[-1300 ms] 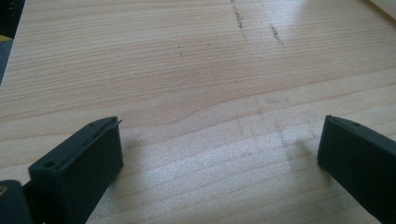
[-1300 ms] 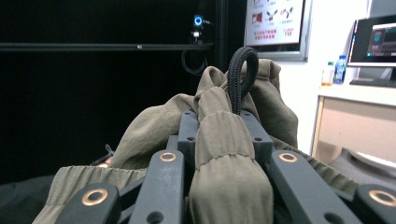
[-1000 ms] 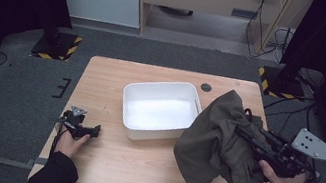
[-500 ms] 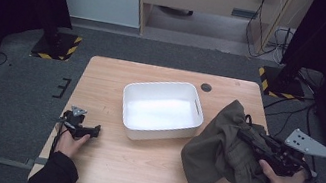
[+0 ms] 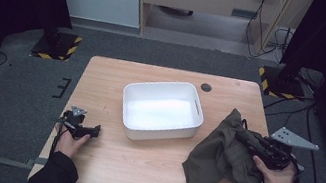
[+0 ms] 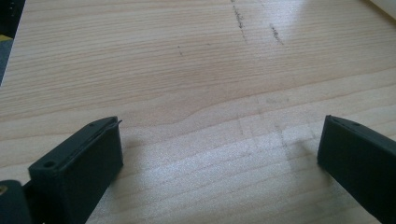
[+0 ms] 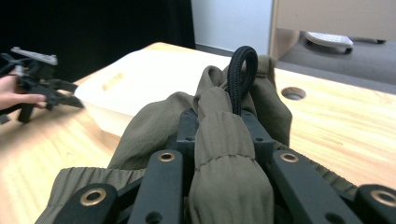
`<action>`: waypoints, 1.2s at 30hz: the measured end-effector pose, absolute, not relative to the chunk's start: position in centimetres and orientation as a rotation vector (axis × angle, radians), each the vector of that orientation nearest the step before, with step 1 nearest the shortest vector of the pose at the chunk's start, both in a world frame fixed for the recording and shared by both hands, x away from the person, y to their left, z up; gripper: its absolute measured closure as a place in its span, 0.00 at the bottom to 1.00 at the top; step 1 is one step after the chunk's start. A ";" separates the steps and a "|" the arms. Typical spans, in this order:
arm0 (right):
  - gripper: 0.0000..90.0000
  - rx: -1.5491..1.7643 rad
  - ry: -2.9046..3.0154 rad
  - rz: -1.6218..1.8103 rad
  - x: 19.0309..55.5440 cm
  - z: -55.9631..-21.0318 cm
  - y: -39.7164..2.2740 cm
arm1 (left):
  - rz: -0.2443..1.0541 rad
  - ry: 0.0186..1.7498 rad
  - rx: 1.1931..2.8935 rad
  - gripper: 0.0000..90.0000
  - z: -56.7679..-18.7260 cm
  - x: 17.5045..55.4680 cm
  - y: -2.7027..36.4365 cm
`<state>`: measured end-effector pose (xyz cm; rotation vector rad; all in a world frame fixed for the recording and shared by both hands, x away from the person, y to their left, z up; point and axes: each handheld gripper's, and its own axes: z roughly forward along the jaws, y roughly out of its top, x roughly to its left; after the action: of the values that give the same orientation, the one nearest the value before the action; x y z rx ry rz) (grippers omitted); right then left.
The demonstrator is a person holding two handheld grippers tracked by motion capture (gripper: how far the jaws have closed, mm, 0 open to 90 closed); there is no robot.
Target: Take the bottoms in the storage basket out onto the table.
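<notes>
Gripping the olive garment [image 5: 223, 155] firmly, the right claw [image 5: 250, 140] should ease it flat onto the bench [image 5: 137, 168]; left claw [image 6: 219, 149] rests released

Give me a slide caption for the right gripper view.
Right tool clamps a bunched olive garment with black cord loop, white bin behind.

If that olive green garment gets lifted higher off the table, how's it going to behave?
Probably floppy: the olive garment slumps in loose folds on the table. It likely won't slip, since the right gripper pinches a thick bunched fold. The black cord loop may dangle and could snag the white bin nearby.
</notes>
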<state>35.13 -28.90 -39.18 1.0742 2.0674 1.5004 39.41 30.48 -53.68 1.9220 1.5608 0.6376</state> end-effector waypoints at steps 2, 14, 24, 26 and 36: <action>0.82 1.093 2.068 1.483 35.4 -39.7 -28.9 | 0.638 1.561 1.922 0.00 -53.7 39.4 30.5; 0.81 1.139 2.076 1.320 36.8 -42.6 -27.2 | 0.637 1.562 1.921 0.00 -53.7 39.4 30.4; 0.79 1.179 2.102 1.174 37.9 -45.4 -26.6 | 0.637 1.562 1.921 0.00 -53.7 39.4 30.4; 0.79 1.186 2.103 1.155 38.2 -45.9 -26.5 | 0.638 1.562 1.921 0.00 -53.7 39.4 30.4; 0.77 1.228 2.102 1.057 39.5 -48.2 -26.6 | 0.638 1.562 1.920 0.00 -53.7 39.4 30.4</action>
<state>39.54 -26.62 -48.23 1.2285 2.1016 1.0571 39.40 30.40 -53.70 1.9199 1.5616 0.6380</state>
